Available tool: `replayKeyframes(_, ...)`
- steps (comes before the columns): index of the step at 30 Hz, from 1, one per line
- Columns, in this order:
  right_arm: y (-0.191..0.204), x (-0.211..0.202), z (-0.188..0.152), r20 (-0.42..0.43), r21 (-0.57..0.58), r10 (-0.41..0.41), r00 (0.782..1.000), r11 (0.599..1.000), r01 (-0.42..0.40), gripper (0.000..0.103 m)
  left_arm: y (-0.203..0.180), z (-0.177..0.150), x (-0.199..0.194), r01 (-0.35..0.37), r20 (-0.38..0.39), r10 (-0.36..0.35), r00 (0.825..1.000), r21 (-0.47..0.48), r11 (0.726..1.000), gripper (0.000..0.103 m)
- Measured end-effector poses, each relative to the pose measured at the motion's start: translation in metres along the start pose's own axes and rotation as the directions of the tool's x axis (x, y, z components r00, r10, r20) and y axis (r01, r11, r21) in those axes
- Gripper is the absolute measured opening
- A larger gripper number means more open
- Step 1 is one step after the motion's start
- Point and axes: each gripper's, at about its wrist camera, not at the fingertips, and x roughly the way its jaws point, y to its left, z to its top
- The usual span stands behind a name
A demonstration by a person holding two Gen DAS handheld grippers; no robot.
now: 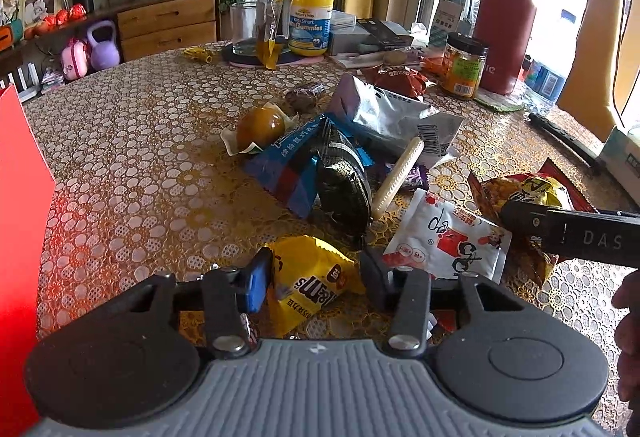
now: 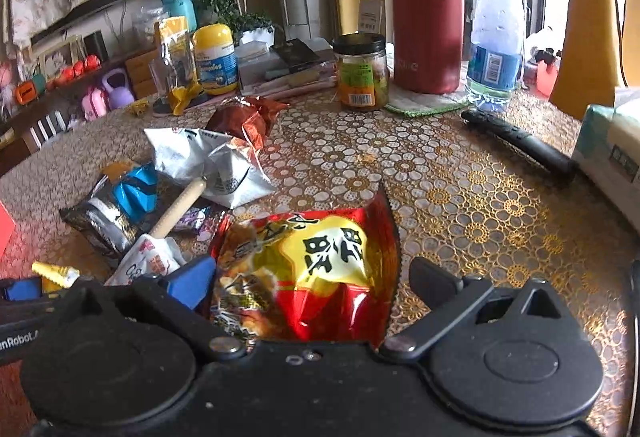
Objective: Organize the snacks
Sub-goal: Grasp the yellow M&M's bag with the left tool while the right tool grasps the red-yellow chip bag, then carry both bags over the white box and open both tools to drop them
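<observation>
Left gripper [image 1: 316, 283] stood open, jaws straddling yellow foil M&M's packet [image 1: 308, 283] flat on worktop [image 1: 132, 173], likely lined up for pinch. Right gripper [image 2: 312, 285] also open, red-and-yellow crinkled snack bag [image 2: 308, 269] between its jaws, ungrasped.

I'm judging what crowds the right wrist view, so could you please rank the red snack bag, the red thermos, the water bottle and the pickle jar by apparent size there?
1. red snack bag, though nearness to the camera inflates it
2. red thermos
3. water bottle
4. pickle jar
</observation>
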Motion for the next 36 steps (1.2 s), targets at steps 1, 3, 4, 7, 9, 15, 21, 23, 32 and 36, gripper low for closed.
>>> replayKeyframes(1,-0.001,0.001,-0.001,0.002,0.004,0.006,1.000,1.000,-0.006,0.098,0.000,0.000,0.000,0.002,0.001,-0.002,1.000,-0.006,1.000,0.048)
replayKeyframes(3,-0.003,0.000,-0.003,0.010,0.019,0.031,0.999,0.999,-0.032,0.083,0.001,0.000,0.000,0.002,0.003,-0.002,1.000,-0.014,1.000,0.047)
replayKeyframes(4,-0.004,-0.001,-0.004,0.012,0.028,0.049,0.999,0.998,-0.049,0.075,0.001,-0.001,0.000,0.001,0.005,-0.001,1.000,-0.014,1.000,0.046)
replayKeyframes(7,-0.003,-0.004,-0.006,0.024,0.034,0.049,0.999,0.998,-0.050,0.071,0.001,-0.001,-0.001,0.000,0.010,0.000,1.000,-0.015,1.000,0.044)
replayKeyframes(9,-0.004,-0.007,-0.007,0.029,0.049,0.059,0.998,0.997,-0.061,0.068,0.001,-0.002,-0.004,-0.004,0.018,0.004,1.000,-0.019,1.000,0.039)
replayKeyframes(15,-0.007,-0.017,-0.008,0.054,0.062,0.064,0.996,0.996,-0.068,0.058,0.001,-0.001,-0.017,0.006,0.048,-0.005,0.999,-0.022,1.000,0.038)
replayKeyframes(21,-0.009,-0.034,-0.006,0.090,0.073,0.064,0.994,0.995,-0.071,0.058,0.001,0.002,-0.042,0.015,0.099,-0.012,0.995,-0.026,1.000,0.038)
replayKeyframes(23,-0.008,-0.042,-0.005,0.105,0.074,0.067,0.992,0.994,-0.075,0.058,0.001,0.003,-0.053,0.017,0.119,-0.013,0.993,-0.033,0.999,0.038)
replayKeyframes(32,0.008,-0.079,-0.001,0.160,0.050,0.077,0.984,0.995,-0.086,0.058,0.011,0.004,-0.105,0.013,0.195,-0.002,0.981,-0.052,0.999,0.038)
replayKeyframes(36,0.025,-0.097,0.004,0.190,0.017,0.109,0.976,0.993,-0.114,0.058,0.021,0.003,-0.132,0.003,0.231,0.012,0.973,-0.066,0.998,0.038)
